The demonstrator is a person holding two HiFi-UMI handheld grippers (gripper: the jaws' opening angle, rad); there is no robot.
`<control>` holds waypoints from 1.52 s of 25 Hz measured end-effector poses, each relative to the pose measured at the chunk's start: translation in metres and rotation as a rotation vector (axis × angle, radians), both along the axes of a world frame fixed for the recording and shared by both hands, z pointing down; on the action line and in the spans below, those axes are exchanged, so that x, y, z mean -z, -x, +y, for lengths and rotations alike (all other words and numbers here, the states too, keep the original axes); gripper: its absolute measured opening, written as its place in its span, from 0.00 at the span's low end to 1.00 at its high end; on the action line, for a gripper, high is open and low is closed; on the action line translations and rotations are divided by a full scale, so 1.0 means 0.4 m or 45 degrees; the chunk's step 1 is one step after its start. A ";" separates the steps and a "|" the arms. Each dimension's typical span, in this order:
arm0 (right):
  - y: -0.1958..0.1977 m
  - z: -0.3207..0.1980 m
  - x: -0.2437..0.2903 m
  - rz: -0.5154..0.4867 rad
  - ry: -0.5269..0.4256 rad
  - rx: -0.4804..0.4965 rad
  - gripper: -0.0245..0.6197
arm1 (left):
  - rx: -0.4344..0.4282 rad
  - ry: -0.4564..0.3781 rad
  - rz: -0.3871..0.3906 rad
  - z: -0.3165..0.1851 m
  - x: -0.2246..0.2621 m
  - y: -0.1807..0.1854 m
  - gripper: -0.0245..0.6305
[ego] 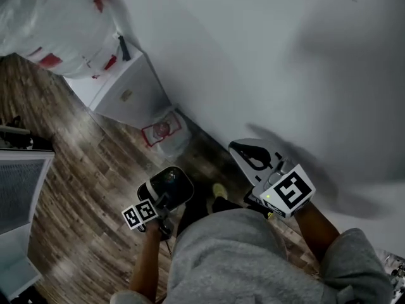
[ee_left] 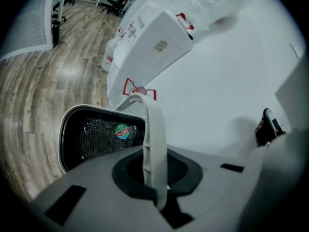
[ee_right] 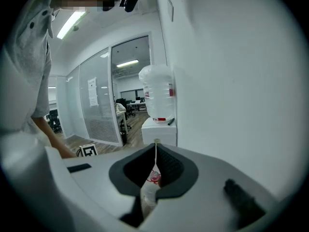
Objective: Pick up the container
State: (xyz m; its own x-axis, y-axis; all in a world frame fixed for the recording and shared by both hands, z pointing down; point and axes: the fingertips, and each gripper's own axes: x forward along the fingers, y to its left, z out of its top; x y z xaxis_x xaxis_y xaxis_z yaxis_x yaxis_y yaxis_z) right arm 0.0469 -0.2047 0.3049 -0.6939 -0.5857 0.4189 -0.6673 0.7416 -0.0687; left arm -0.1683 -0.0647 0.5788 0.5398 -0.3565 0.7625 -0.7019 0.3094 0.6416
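Note:
The container [ee_left: 104,134] is a black bin with a white rim, a mesh inside and a round green sticker. Its white bail handle [ee_left: 154,129] arches up and runs between the jaws of my left gripper [ee_left: 157,187], which is shut on it. In the head view the container [ego: 172,183] hangs above the wooden floor, just beyond the left gripper [ego: 163,201]. My right gripper [ego: 252,156] is held to the right, close to the white wall. In its own view the right gripper [ee_right: 155,161] has its pads together with nothing between them.
A white water dispenser cabinet [ego: 126,87] stands against the wall with a large wrapped jug [ego: 57,24] on top. A plastic bag with a red logo [ego: 163,132] lies on the floor beside it. A grey louvred panel [ego: 19,189] is at the left.

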 end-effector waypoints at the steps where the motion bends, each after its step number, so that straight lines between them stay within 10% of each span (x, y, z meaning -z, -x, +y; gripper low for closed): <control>1: -0.015 0.004 0.022 0.007 -0.014 -0.009 0.08 | 0.020 -0.009 0.005 0.001 0.018 0.003 0.06; 13: -0.139 0.077 0.249 -0.101 -0.160 -0.134 0.08 | 0.211 -0.145 0.095 -0.010 0.208 0.017 0.06; 38: -0.285 0.223 0.204 -0.288 -0.151 -0.252 0.08 | 0.646 -0.262 0.083 0.225 0.275 0.035 0.07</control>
State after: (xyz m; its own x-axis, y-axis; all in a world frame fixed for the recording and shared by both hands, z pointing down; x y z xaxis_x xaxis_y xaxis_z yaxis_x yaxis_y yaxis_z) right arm 0.1607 -0.1155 0.2234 -0.6296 -0.7540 0.1873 -0.7769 0.6108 -0.1527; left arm -0.1822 0.0252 0.4688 0.3052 -0.7226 0.6203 -0.4537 0.4624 0.7618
